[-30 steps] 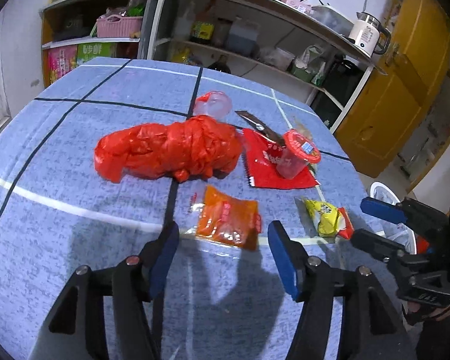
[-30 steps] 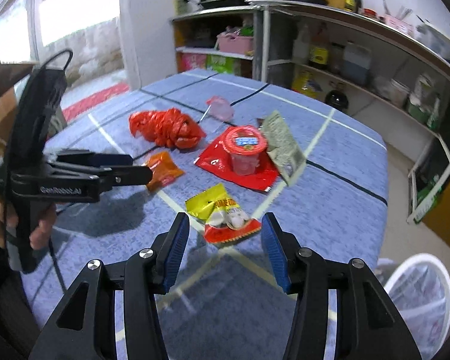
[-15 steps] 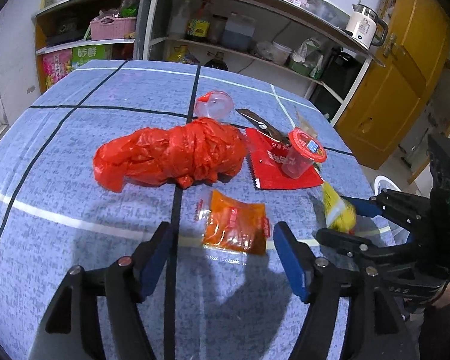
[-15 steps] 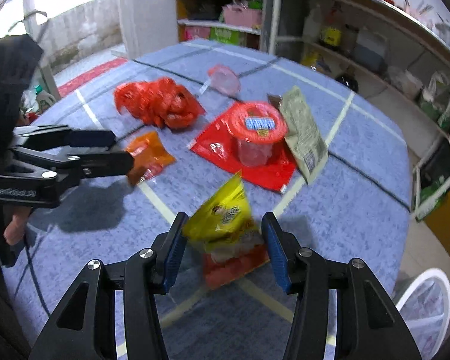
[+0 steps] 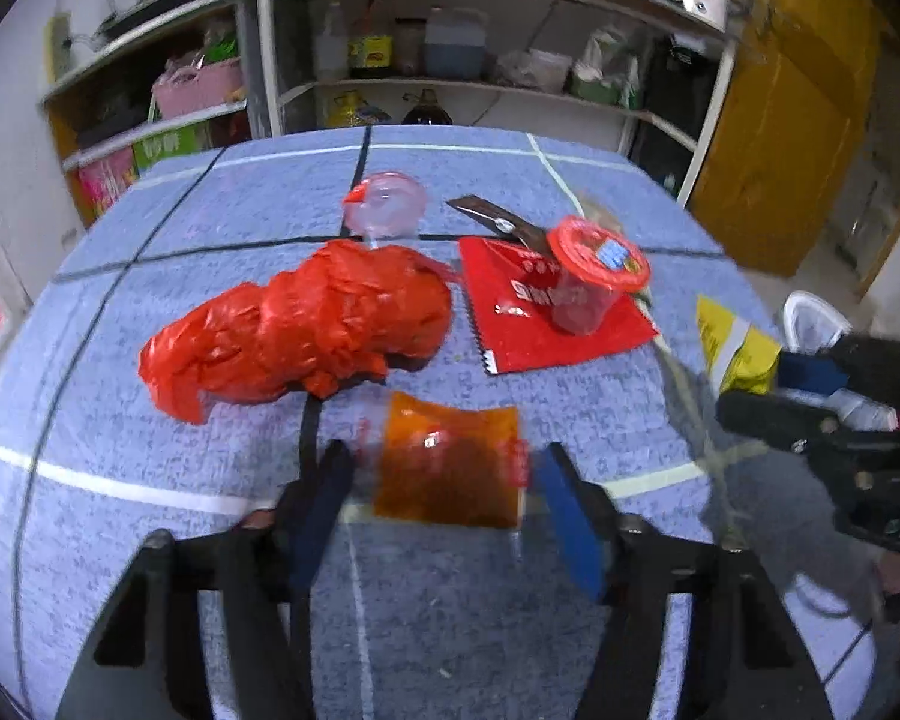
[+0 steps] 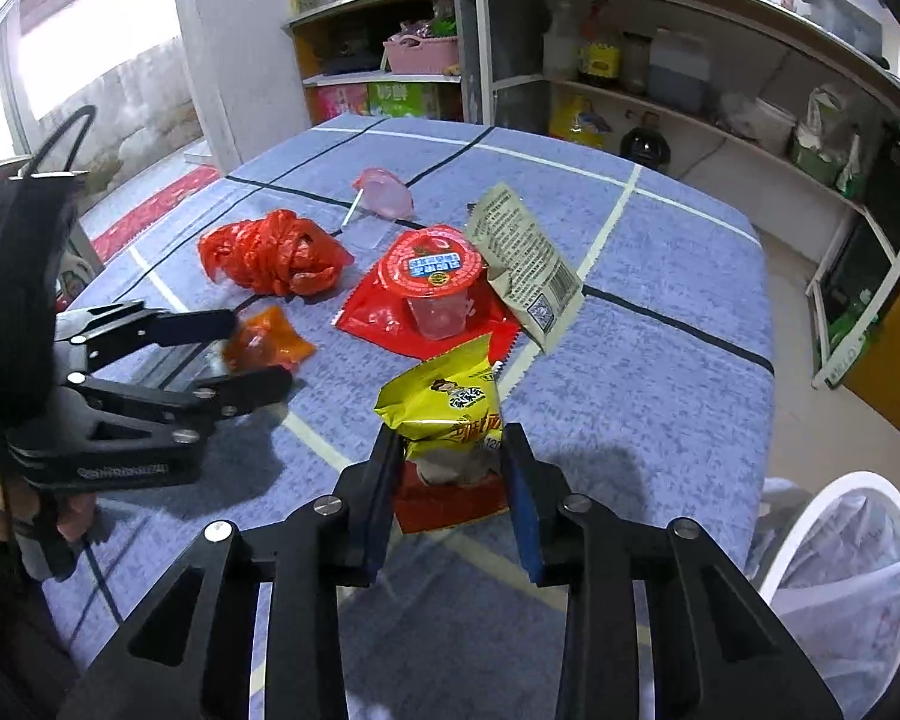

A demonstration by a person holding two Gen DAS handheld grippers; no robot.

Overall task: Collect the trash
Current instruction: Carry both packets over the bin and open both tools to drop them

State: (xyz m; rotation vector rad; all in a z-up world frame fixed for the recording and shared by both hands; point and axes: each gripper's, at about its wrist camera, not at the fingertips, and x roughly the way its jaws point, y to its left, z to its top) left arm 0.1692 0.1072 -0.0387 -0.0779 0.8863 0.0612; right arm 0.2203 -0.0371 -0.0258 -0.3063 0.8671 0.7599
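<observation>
My right gripper (image 6: 450, 480) is shut on a yellow and red snack bag (image 6: 444, 414) and holds it lifted above the blue table (image 6: 660, 372); the bag also shows in the left wrist view (image 5: 732, 348). My left gripper (image 5: 444, 480) is open, its jaws on either side of an orange sauce packet (image 5: 450, 468) lying on the table. The packet and left gripper (image 6: 258, 354) also show in the right wrist view. A crumpled red plastic bag (image 5: 306, 330), a red-lidded plastic cup (image 5: 588, 282) on a red wrapper (image 5: 510, 318), and a pink cup (image 5: 384, 210) lie beyond.
A beige wrapper (image 6: 522, 252) leans by the red-lidded cup. A white bin with a liner (image 6: 840, 564) stands off the table's right side. Shelves with bottles and boxes (image 5: 450, 60) run behind the table. A yellow door (image 5: 780, 120) is at the right.
My right gripper has closed on the yellow snack bag and lifted it off the table. My left gripper has moved forward so that its jaws flank the orange packet.
</observation>
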